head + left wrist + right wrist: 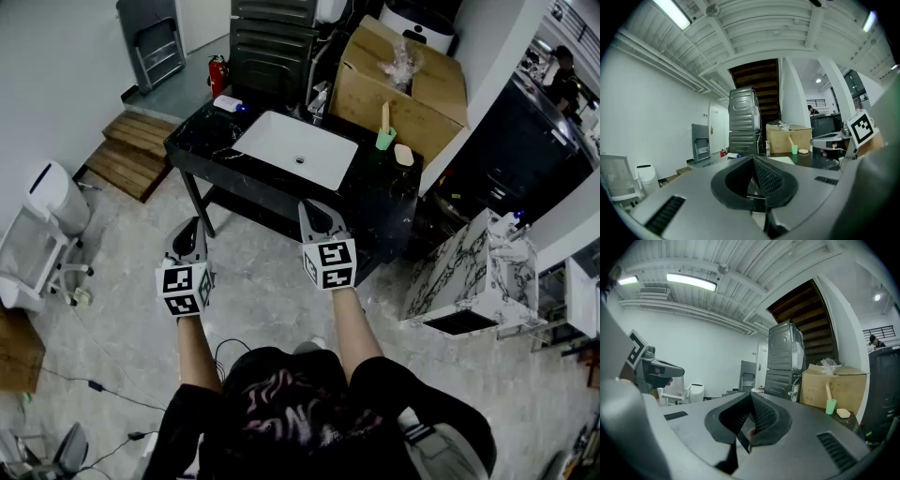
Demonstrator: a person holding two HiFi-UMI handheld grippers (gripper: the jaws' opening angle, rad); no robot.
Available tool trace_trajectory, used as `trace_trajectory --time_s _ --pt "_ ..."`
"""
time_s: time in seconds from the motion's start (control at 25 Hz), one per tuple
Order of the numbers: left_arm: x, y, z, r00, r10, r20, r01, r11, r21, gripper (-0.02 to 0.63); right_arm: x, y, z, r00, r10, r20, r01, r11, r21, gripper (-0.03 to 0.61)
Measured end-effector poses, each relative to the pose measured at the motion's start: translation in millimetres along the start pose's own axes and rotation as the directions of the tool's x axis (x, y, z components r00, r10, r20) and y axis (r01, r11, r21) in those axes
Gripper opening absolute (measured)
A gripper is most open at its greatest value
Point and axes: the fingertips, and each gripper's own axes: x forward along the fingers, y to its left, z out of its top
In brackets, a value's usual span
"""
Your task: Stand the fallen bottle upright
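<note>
Standing off from desk; I am holding left tongs and right tongs clenched, empty; bottle lying on desk's far left corner beside sink; reach not begun; next move likely needing opened tongs over bottle

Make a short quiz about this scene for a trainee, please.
1. Where does the green cup stand? A) on the black counter, right of the white basin B) inside the basin C) on the floor
2. True or false: the left gripper and the right gripper are both shut, holding nothing.
3. What lies at the counter's far left corner?
Key: 1 A. 2 true. 3 a small white item, likely the fallen bottle.
</note>
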Motion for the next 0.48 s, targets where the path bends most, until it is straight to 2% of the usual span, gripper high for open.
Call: trace_trajectory --time_s 0.48 --pt "-3 16 -6 1.000 -0.015 -0.017 0.015 1.000 0.001 0.015 9 21 1 1.000 0.031 -0.002 -0.031 0.999 -0.010 0.014"
